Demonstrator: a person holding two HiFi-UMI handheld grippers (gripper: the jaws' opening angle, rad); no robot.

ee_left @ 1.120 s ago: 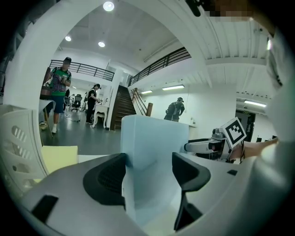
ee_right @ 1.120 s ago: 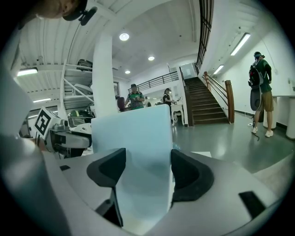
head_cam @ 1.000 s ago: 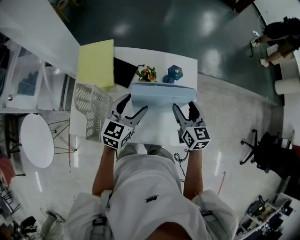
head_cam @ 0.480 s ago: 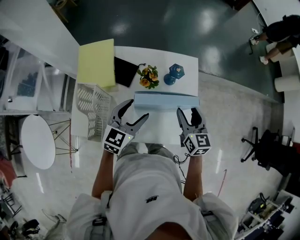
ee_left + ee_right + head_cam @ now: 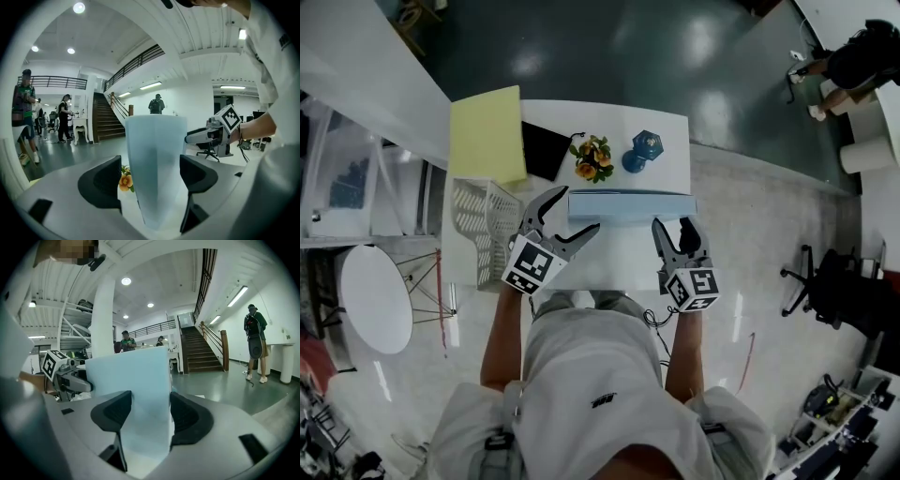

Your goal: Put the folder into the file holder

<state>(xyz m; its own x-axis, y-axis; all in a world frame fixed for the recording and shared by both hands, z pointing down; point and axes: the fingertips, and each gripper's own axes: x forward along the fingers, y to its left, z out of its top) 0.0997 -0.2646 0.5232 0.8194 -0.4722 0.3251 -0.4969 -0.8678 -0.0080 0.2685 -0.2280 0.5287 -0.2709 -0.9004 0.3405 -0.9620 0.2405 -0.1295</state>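
White desk (image 5: 623, 258) filled the middle of the head view, with grey floor around it. The pale blue folder (image 5: 630, 205) stood on its long edge across the desk, with the left claw (image 5: 567, 214) at one end and the right claw (image 5: 673, 231) at the other. The white mesh file holder (image 5: 484, 223) sat at the desk's left edge, just beyond the left claw. Flowers (image 5: 592, 157) and a blue ornament (image 5: 642, 148) stood close behind the folder.

The left gripper view showed that claw opening wide. The folder was between its jaws, but the flowers showed through a gap beside one jaw, so it was not pinching.

The right gripper view showed the other claw at a middling width, both jaws pressed on the folder's faces and holding it.

By my judgement, the right claw would have to carry the folder alone. Doing that well meant a firm pinch and an upright folder, with the left claw drawn clear of the path. The folder would then go leftward over the file holder, its lower edge lined up with a slot before lowering, and kept off the flowers.
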